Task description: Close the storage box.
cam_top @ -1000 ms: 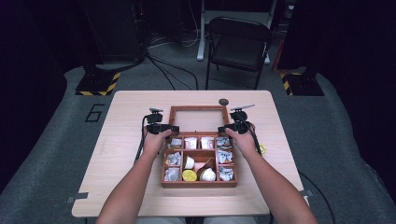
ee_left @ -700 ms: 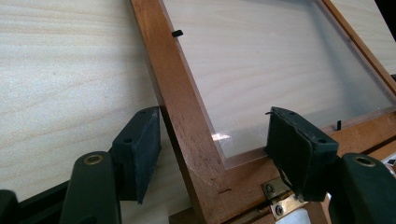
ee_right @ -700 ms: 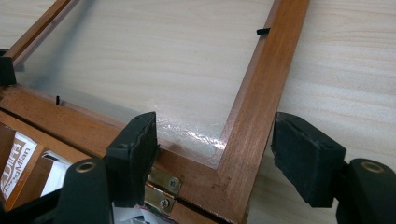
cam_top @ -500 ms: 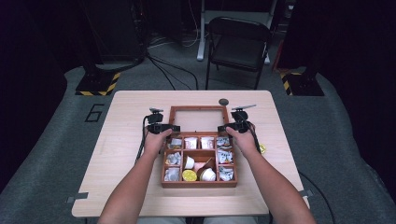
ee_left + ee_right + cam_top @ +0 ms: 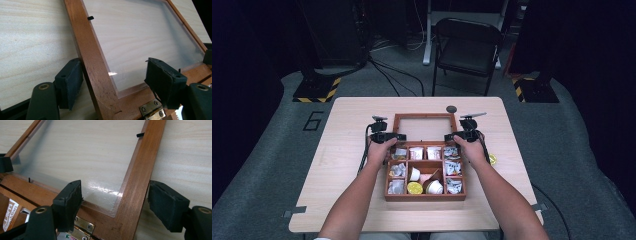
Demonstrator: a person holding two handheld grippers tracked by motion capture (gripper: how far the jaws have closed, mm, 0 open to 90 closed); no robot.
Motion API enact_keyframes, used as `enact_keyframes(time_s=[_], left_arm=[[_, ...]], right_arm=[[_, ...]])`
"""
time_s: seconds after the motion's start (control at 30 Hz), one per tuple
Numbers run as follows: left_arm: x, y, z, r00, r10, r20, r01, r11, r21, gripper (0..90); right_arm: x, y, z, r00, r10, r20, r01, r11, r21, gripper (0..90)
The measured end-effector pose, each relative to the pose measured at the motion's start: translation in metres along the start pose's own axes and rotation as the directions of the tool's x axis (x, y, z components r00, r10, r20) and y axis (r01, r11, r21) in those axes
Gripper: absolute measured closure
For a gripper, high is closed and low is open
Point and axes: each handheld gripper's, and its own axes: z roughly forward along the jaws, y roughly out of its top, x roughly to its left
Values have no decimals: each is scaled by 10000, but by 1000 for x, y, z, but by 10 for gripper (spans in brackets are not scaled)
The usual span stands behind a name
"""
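Table [image 5: 347, 150] of pale wood is shown bearing a wooden compartment box [image 5: 425, 196] whose glazed lid [image 5: 422, 127] has been swung fully back on brass hinges [image 5: 151, 110] and is seen lying flat on the tabletop, on the far side of the box. Each side rail of the lid's frame is straddled by one gripper near the hinge end. In the left gripper view, the left gripper [image 5: 113, 82] is shown with the left rail [image 5: 93, 62] between its pads: the outer pad [image 5: 75, 82] lies close beside the rail's outer edge, perhaps just touching it, while the inner pad stands well clear over the clear pane [image 5: 140, 37]. In the right gripper view, the right gripper [image 5: 115, 202] is shown with the right rail [image 5: 140, 177] between its pads, a visible gap being left on both sides. The jaws of both grippers have just been opening, so the lid is judged to have been let go rather than gripped. Opening of the box is therefore taken as done, with the lid at rest beyond the fingertips. Behind the fingers, toward the person, the compartments are seen filled with small wrapped packets [image 5: 452, 167] and round cups [image 5: 414, 188]. What is left, as a judgement, is for the hands to be drawn off the rails and for any handling of the contents to be started. A small dark disc [image 5: 451, 109] is seen on the table beyond the lid's far right corner, and a small yellow object [image 5: 493, 159] lies beside the right wrist.
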Motion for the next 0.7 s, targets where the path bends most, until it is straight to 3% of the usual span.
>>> enact_keyframes(time_s=[0.17, 0.7], left_arm=[[0, 0, 2, 10000, -28, 15, 28, 10000, -49, 288], [2, 0, 4, 9993, -230, 296, 230, 9997, 5, 287]], right_arm=[[-1, 0, 0, 9989, 393, -249, -388, 9991, 194, 278], [-4, 0, 5, 9965, 536, -641, -524, 9984, 201, 254]])
